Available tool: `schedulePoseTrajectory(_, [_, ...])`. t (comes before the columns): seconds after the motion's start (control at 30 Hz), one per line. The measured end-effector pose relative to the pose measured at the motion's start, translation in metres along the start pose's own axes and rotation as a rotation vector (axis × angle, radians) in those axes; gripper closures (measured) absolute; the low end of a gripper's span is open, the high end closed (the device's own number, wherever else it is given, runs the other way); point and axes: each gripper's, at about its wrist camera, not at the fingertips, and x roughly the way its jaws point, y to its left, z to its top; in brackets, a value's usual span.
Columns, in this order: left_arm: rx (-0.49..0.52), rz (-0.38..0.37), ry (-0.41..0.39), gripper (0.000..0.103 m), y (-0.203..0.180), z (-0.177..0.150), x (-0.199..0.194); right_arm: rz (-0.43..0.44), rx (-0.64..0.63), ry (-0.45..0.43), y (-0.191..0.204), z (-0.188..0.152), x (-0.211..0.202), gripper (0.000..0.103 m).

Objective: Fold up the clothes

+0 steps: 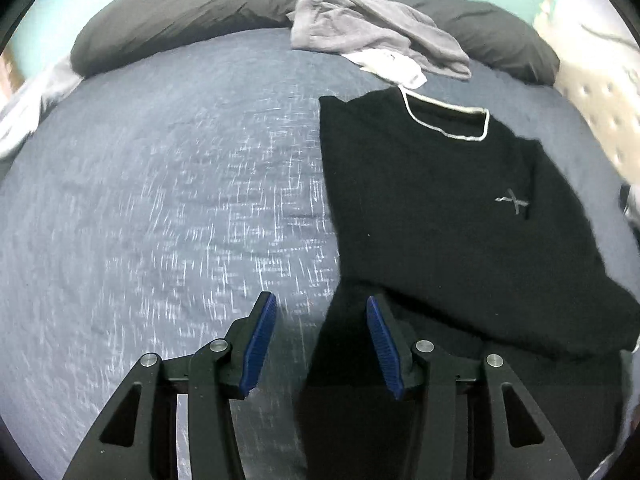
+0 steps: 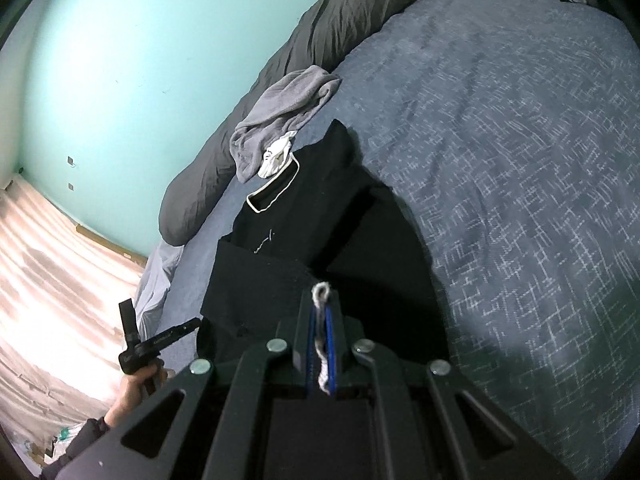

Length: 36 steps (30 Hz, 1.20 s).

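On the blue bedspread (image 1: 160,200), toward its right side, lay the black shirt (image 1: 432,184), collar (image 1: 448,120) at the far end and hem at the near end, so its long axis ran near to far. Its left edge looked straight, as if that side was already turned in, though the dark cloth hid any crease. Farthest left in the left wrist view was bare bedspread; the left gripper (image 1: 322,320) hovered at the near edge with its jaws spread wide and nothing between them. The left finger stood over bare spread and the right finger (image 1: 384,344) over the shirt's near left corner, so the hem's left edge lay just ahead and slightly right of that gripper.

Further right, the right gripper (image 2: 322,328) was clamped on a white cord or trim (image 2: 320,296) with black cloth around it, seemingly part of the shirt's near end. In the right wrist view, black cloth ran away from the jaws toward the collar.

Beyond the collar a grey garment (image 1: 372,28) and a white one (image 1: 394,66) lay crumpled against the dark pillow (image 1: 180,12).

My judgement: any fold would turn on the near-to-far axis. The right gripper already held the near end, while the left was nearer the free left corner.
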Motion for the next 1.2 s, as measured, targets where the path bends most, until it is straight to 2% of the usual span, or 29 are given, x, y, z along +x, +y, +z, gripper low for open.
schedulePoseTrajectory(0.23, [0.069, -0.006, 0.015, 0.052, -0.007, 0.009, 0.015, 0.001, 0.002, -0.001, -0.003, -0.001, 0.001, 0.099])
schedulePoseTrajectory(0.4, [0.164, 0.011, 0.025, 0.052, -0.020, 0.004, 0.021, 0.001, 0.006, -0.002, -0.004, -0.001, 0.001, 0.099])
schedulePoseTrajectory(0.7, [0.022, -0.003, -0.019, 0.052, 0.002, 0.021, 0.025, -0.004, 0.009, -0.001, -0.006, -0.003, 0.001, 0.099])
schedulePoseTrajectory(0.9, [-0.108, 0.000, -0.065, 0.053, 0.030, 0.031, 0.019, -0.005, 0.006, -0.009, -0.007, -0.004, 0.000, 0.099])
schedulePoseTrajectory(1.1, [-0.082, 0.014, -0.054, 0.053, 0.030, 0.028, 0.022, 0.020, 0.027, 0.051, -0.008, -0.009, 0.012, 0.099])
schedulePoseTrajectory(1.2, [-0.080, 0.017, -0.044, 0.053, 0.033, 0.027, 0.024, -0.017, 0.036, 0.055, -0.008, -0.010, 0.013, 0.097])
